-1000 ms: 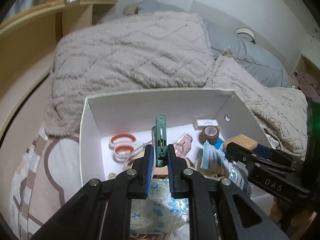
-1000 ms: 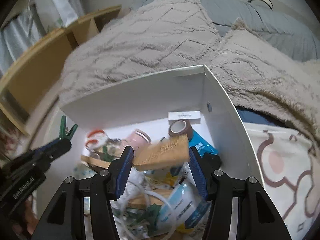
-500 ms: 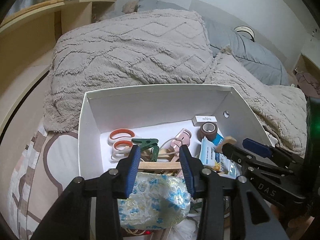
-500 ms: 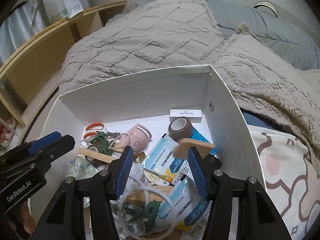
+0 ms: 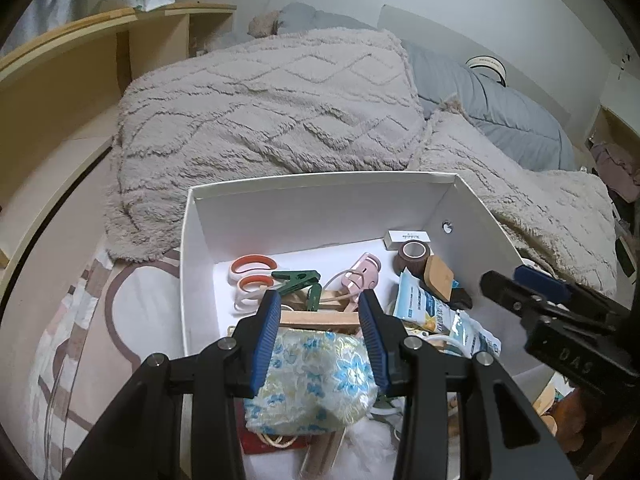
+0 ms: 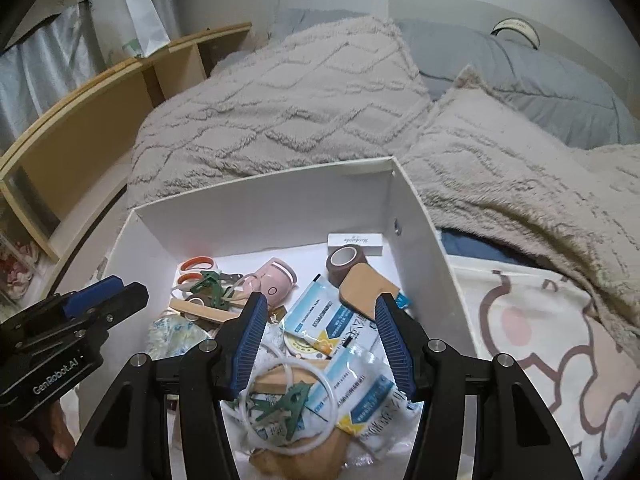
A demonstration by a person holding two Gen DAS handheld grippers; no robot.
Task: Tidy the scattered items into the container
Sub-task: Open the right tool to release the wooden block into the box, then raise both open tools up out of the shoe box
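One white box [image 6: 224, 220] is seen on the bed, well filled: one pair of scissors [image 5: 250, 276], two green pegs [image 5: 298, 280], one tape roll [image 6: 346, 262], two blue sachets [image 6: 332, 316]; both the left hand-held gripper [image 5: 318, 316] and the right hand-held gripper [image 6: 320, 320] are held spread above it, nothing pinched

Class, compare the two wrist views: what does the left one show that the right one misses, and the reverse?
Only the left view shows the whole floral fabric pouch.

Only the right view shows the white plastic ring lying over a green clothespin.

Both show the white cardboard box, the orange-handled scissors, the brown tape roll and the pink cup.
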